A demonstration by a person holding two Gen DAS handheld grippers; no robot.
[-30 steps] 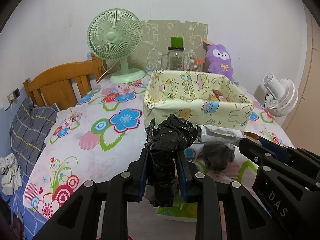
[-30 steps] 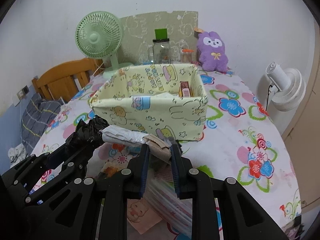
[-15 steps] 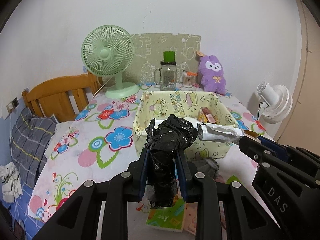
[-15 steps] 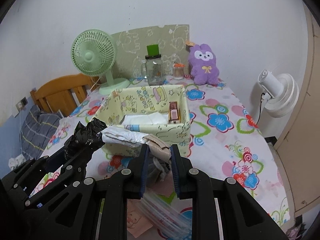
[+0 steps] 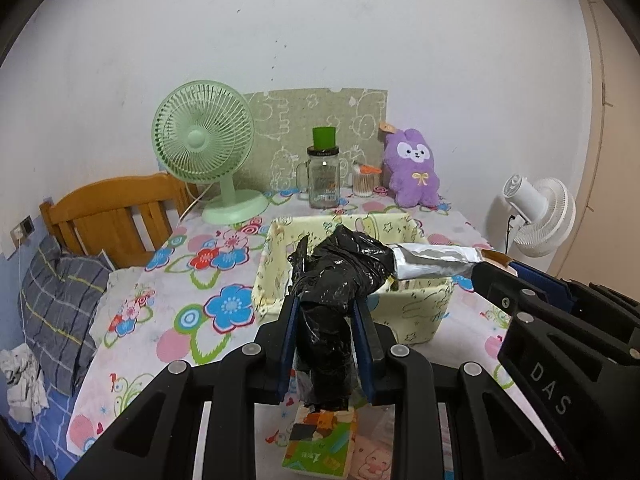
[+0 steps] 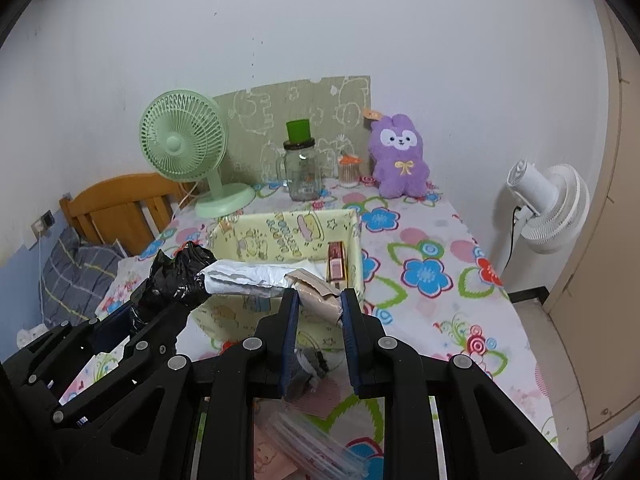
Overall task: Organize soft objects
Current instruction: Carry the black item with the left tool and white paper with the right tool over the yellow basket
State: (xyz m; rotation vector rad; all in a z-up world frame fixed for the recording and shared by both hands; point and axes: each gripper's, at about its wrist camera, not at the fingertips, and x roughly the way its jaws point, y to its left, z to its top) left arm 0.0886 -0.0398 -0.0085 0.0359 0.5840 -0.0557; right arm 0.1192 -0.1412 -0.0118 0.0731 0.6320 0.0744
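A long soft bundle hangs in the air between my two grippers, above the near side of the yellow cartoon-print fabric box (image 5: 416, 312) (image 6: 280, 232). Its left end is crumpled black plastic (image 5: 340, 268) (image 6: 180, 276), and my left gripper (image 5: 324, 308) (image 6: 140, 316) is shut on it. The middle is silver-white wrapping (image 5: 432, 264) (image 6: 248, 280). My right gripper (image 6: 318, 304) (image 5: 492, 270) is shut on the tan end (image 6: 316, 298). Inside the box lie a small pink-brown packet (image 6: 336, 266) and something white.
At the back of the flowered table stand a green fan (image 5: 204, 140), a glass jar with a green lid (image 5: 324, 176), and a purple plush (image 5: 414, 172). A white fan (image 6: 548, 208) sits right, a wooden chair (image 5: 116, 216) left. A booklet (image 5: 320, 444), grey cloth (image 6: 310, 364) and plastic sleeves (image 6: 316, 448) lie below.
Both grippers have risen together with the bundle still held at each end. The yellow box now appears lower and farther, and more of its inside shows.
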